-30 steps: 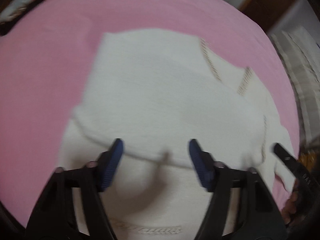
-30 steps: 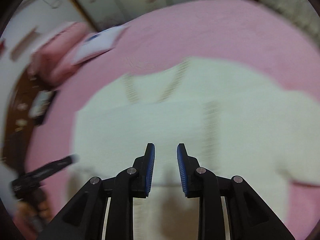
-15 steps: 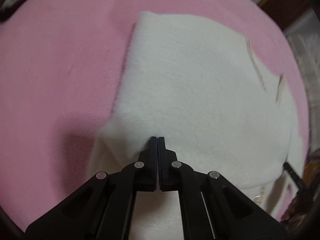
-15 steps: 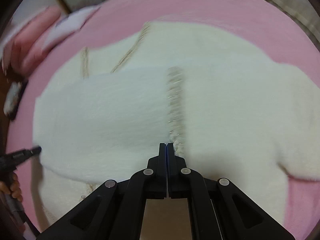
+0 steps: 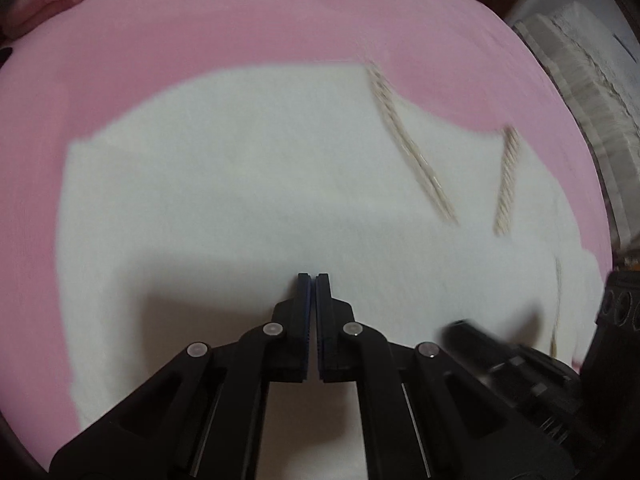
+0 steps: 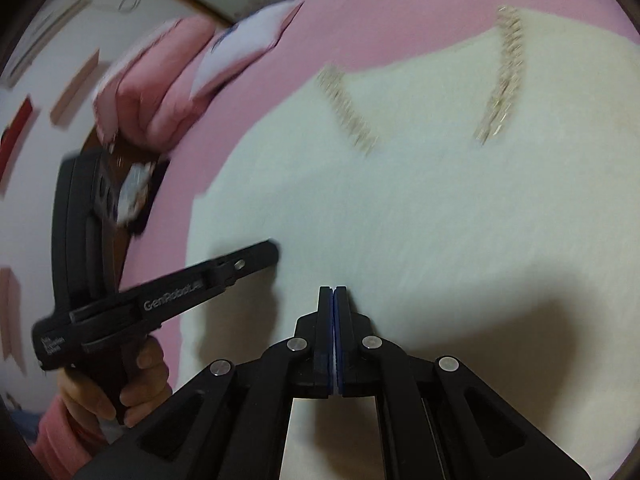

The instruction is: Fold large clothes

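Your left tongs (image 5: pixel 313 278) and right tongs (image 6: pixel 333 290) are both closed, nothing visibly pinched, above the white garment (image 5: pixel 248 184) spread flat on the pink bed (image 5: pixel 240 20) for folding.

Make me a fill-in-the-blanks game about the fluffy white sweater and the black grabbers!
1. The white sweater lies on a bed cover coloured ____.
2. The left gripper has its jaws ____.
3. The right gripper has its jaws ____.
4. The sweater shows ____ beige braided stripes, one at and one at.

Missing words: pink; shut; shut; two
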Demonstrator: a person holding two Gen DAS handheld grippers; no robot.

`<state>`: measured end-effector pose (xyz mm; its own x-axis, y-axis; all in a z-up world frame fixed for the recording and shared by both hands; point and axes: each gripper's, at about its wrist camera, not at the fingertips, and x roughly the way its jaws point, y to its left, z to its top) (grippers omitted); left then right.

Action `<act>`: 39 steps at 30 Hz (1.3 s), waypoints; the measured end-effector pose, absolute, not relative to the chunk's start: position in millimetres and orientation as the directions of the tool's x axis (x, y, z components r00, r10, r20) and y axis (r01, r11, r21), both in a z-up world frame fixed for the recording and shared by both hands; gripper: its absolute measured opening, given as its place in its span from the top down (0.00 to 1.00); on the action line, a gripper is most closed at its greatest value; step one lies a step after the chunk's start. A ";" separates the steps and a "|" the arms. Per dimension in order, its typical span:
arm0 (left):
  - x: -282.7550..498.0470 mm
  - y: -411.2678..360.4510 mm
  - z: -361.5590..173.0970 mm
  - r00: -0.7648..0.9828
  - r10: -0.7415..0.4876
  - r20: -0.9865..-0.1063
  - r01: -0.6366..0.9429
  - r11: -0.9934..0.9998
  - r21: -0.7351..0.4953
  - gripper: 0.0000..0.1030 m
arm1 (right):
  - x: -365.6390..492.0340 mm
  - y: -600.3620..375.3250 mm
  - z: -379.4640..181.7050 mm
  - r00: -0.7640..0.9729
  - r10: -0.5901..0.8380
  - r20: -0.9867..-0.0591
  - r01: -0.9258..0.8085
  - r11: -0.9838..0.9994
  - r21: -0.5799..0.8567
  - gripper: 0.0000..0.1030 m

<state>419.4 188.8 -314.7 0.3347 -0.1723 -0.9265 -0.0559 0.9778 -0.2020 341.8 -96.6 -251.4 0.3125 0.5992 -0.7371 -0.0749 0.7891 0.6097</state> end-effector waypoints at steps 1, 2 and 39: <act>425.4 203.5 -313.3 0.354 -0.132 -0.926 -0.087 0.981 -0.173 0.99 | 348.2 -105.8 -252.6 0.350 0.585 -0.732 -0.049 0.792 0.609 1.00; 431.9 216.8 -313.2 0.366 -0.092 -0.926 -0.114 0.983 -0.143 0.99 | 351.6 -121.5 -250.7 0.395 0.546 -0.739 -0.019 0.809 0.588 1.00; 127.7 185.8 -232.6 0.227 -0.017 -0.974 -0.026 0.999 -0.023 0.32 | 10.2 -67.4 -135.5 0.355 0.229 -0.906 0.263 0.906 0.332 0.17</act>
<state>127.7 185.8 -232.6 0.2275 -0.0168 -0.9736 -0.0257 0.9994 -0.0232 10.2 -67.4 -135.5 0.3552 0.2289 -0.9063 0.2626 0.9061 0.3318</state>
